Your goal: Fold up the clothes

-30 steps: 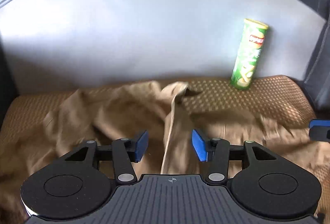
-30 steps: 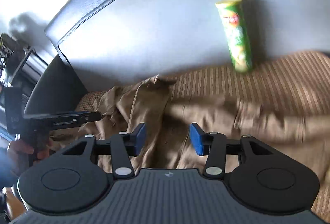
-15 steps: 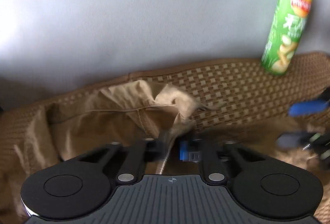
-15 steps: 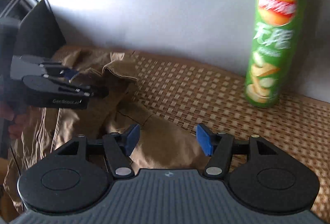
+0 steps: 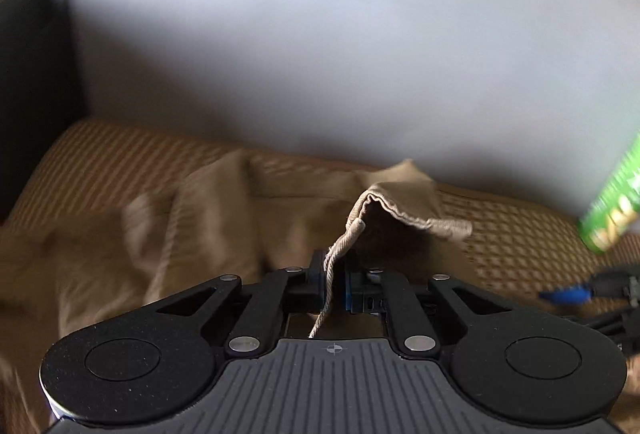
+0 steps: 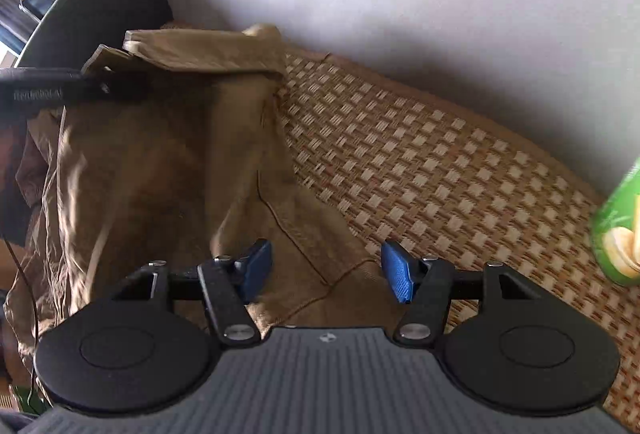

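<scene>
Trousers (image 6: 168,170) edge clamped in left gripper (image 5: 333,286); right gripper (image 6: 326,270) apart, hem between fingers.

Green can (image 5: 614,210): cut off at right edge, blurred
Tan cloth (image 5: 120,234): left part blurred
Right tongs (image 5: 568,294): blurred, lower right

A tan garment (image 6: 168,162) of matt woven cloth, its hem (image 5: 344,246) finely ribbed, lies on a coarse basket-weave mat (image 6: 420,162) in brown and cream. The left gripper (image 5: 333,284) and right gripper (image 6: 326,270) show matt black plastic bodies with a fine grain, ridged grey housings, bright metal pivot pins and textured blue pads (image 6: 396,270). Behind, a smooth grey leather-like backrest (image 5: 320,54); at the edge, a glossy green printed can (image 6: 620,230).
</scene>
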The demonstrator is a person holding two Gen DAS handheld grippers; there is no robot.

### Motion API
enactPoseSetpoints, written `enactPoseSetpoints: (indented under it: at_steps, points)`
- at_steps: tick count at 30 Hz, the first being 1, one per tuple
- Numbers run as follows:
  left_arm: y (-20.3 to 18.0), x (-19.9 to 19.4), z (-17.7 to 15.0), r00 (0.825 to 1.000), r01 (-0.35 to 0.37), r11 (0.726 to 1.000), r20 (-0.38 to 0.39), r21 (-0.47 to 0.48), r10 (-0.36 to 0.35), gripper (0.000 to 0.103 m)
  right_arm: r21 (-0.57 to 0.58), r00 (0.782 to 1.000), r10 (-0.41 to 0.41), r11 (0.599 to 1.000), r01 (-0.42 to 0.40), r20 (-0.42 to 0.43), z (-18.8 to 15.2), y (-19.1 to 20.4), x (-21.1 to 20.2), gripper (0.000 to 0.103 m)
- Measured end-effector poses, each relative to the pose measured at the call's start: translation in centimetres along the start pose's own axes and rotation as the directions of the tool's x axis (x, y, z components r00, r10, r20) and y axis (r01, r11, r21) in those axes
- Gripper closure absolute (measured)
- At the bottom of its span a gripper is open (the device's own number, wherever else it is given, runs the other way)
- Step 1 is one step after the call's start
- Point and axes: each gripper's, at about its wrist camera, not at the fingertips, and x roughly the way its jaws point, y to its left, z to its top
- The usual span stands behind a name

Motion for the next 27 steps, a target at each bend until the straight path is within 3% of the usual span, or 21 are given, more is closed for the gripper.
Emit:
enactPoseSetpoints:
  at_steps: [1,4,9,11,15,20,22,25,26,27]
  points:
    - [0.5,0.1,-0.1,1.0,-0.001,1.0,-0.009,-0.019,0.001,0.099,0.006,1.0,-0.004,1.0,0.003,0.015,0.0,-0.1,-0.5,0.085]
    - [0.5,-0.3,0.0,1.0,0.021,1.0,-0.005,-0.009,-0.021,0.099,0.024,0.998,-0.015,1.0,0.013,0.058,0.1,-0.2,-1.9,0.094]
    - [-2.2,-0.9,1.1,0.991,0.129,0.989,0.013,0.068,-0.13,0.099,0.055,0.991,-0.035,0.998,0.028,0.129,0.2,-0.5,-4.3,0.096]
    - [-3.8,-0.2,1.6,0.987,0.159,0.98,0.002,0.117,-0.16,0.098,0.077,0.982,-0.102,0.993,0.091,0.16,-0.8,-1.3,-5.7,0.097]
    - [-7.5,3.9,1.7,0.991,0.132,0.965,-0.047,0.228,-0.124,0.096,0.176,0.962,-0.239,0.961,0.215,0.131,-2.9,-3.8,-5.3,0.097]
    - [-10.2,8.8,0.8,0.988,0.051,0.932,-0.152,0.36,0.004,0.083,0.328,0.923,-0.383,0.875,0.356,0.02,-4.5,-7.2,-1.6,0.094]
    - [-9.7,8.2,1.0,0.99,0.041,0.926,-0.143,0.374,0.014,0.078,0.332,0.918,-0.389,0.878,0.346,0.074,-4.9,-6.9,-3.0,0.092]
    - [-7.2,5.5,1.7,0.993,0.07,0.948,-0.109,0.309,-0.038,0.071,0.329,0.905,-0.393,0.887,0.325,0.166,-5.5,-6.1,-5.6,0.087]
    - [-6.2,4.2,1.8,0.995,0.064,0.955,-0.09,0.288,-0.039,0.065,0.314,0.907,-0.379,0.897,0.312,0.182,-6.2,-5.6,-7.2,0.085]
    - [-5.5,2.8,1.5,0.997,0.061,0.96,-0.07,0.274,-0.043,0.065,0.296,0.911,-0.363,0.907,0.298,0.195,-7.0,-4.9,-8.9,0.082]
